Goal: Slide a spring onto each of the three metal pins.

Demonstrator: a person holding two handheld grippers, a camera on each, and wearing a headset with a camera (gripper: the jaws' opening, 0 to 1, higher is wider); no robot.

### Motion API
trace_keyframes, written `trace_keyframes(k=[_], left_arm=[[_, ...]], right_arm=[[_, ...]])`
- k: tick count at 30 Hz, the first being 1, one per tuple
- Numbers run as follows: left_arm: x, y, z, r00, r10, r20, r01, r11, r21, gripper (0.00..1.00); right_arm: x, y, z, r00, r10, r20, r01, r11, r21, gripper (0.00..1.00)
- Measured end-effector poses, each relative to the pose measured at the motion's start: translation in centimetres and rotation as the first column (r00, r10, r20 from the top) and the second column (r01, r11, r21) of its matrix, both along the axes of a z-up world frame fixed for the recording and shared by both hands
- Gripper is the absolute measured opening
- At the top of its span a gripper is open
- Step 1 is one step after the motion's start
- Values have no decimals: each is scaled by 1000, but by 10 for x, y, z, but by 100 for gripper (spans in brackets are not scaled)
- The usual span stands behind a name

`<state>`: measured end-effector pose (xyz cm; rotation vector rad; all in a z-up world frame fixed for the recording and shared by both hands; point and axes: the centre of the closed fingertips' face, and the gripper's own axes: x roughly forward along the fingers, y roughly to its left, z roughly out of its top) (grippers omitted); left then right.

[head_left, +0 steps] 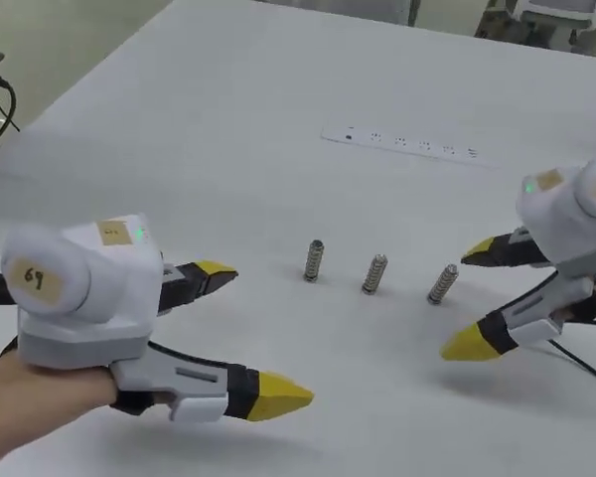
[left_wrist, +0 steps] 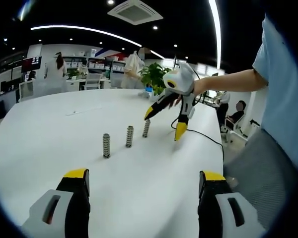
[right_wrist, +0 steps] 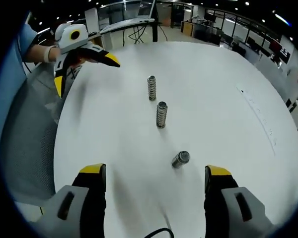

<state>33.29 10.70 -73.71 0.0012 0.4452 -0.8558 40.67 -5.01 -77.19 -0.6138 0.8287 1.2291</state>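
Nearest, at seven o'clock, the left gripper (head_left: 263, 333) hangs over the white table (head_left: 228, 119), jaws spread wide and empty. At three o'clock the right gripper (head_left: 460, 303) gapes too, holding nothing. Between them three springs (head_left: 374, 274) stand in a row, the rightmost leaning. Beyond, at one o'clock, lies a power strip (head_left: 407, 144).

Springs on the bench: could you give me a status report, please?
Left gripper open, empty. Right gripper open, empty. Three springs upright in a row between them. Power strip beyond, not obstructing.
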Motion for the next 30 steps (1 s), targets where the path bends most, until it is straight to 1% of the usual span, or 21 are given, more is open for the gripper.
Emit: trace_keyframes(k=[2, 4, 6, 7, 8, 9, 10, 11, 12, 14, 15, 16, 17, 18, 19, 22, 26, 30], left_arm=[[0, 1, 2, 1000, 8, 1, -8, 1000, -9, 89], [-1, 1, 4, 1000, 8, 5, -8, 1000, 1, 89], [-3, 0, 7, 1000, 9, 5, -9, 1000, 1, 88], [-4, 0, 7, 1000, 6, 6, -6, 1000, 5, 88], [-5, 0, 7, 1000, 6, 4, -7, 1000, 11, 88], [-6, 1, 7, 1000, 7, 1, -7, 1000, 14, 88], [-6, 1, 7, 1000, 7, 0, -7, 1000, 14, 88], [-7, 1, 9, 1000, 9, 1, -9, 1000, 13, 88], [-7, 1, 10, 1000, 10, 2, -10, 1000, 11, 88], [-6, 3, 15, 1000, 21, 14, -21, 1000, -4, 89], [-7, 4, 14, 1000, 23, 9, -23, 1000, -5, 89], [-8, 5, 12, 1000, 21, 1, -21, 1000, 2, 89], [-10, 7, 11, 1000, 8, 3, -8, 1000, 26, 89], [-11, 7, 10, 1000, 1, 11, -1, 999, 47, 88], [-11, 8, 11, 1000, 4, 12, -5, 999, 51, 88], [-13, 8, 19, 1000, 17, 25, -18, 999, 32, 89], [-20, 8, 25, 999, 15, 38, -16, 999, 37, 89], [-24, 11, 28, 999, 14, 42, -15, 999, 44, 89]], right_arm=[[-2, 0, 4, 1000, -28, 9, 28, 999, 42, 82], [-6, -6, 5, 998, -62, 3, 62, 997, 47, 82], [-11, -8, 6, 997, -75, 3, 75, 995, 66, 81], [-14, -9, 8, 995, -98, -2, 98, 992, 80, 81], [-16, -8, 10, 994, -107, 0, 107, 990, 95, 81], [-18, -6, 13, 992, -124, 5, 123, 984, 130, 81], [-20, -6, 15, 990, -141, -4, 140, 979, 146, 81], [-23, -7, 15, 988, -156, -17, 156, 975, 158, 81], [-24, -7, 15, 987, -158, -16, 159, 974, 159, 81], [-29, -10, 18, 982, -186, -19, 187, 967, 172, 81], [-30, -10, 20, 980, -197, -20, 197, 963, 182, 81], [-31, -13, 24, 977, -214, -10, 212, 957, 197, 81], [-32, -13, 25, 976, -219, -7, 216, 955, 203, 82], [-36, -16, 29, 974, -228, -11, 225, 951, 213, 82], [-41, -20, 33, 972, -236, -15, 234, 946, 225, 82], [-50, -31, 36, 970, -243, -8, 239, 946, 218, 82], [-68, -42, 44, 962, -272, -7, 266, 935, 235, 83], [-83, -47, 48, 957, -289, -2, 281, 930, 236, 83]])
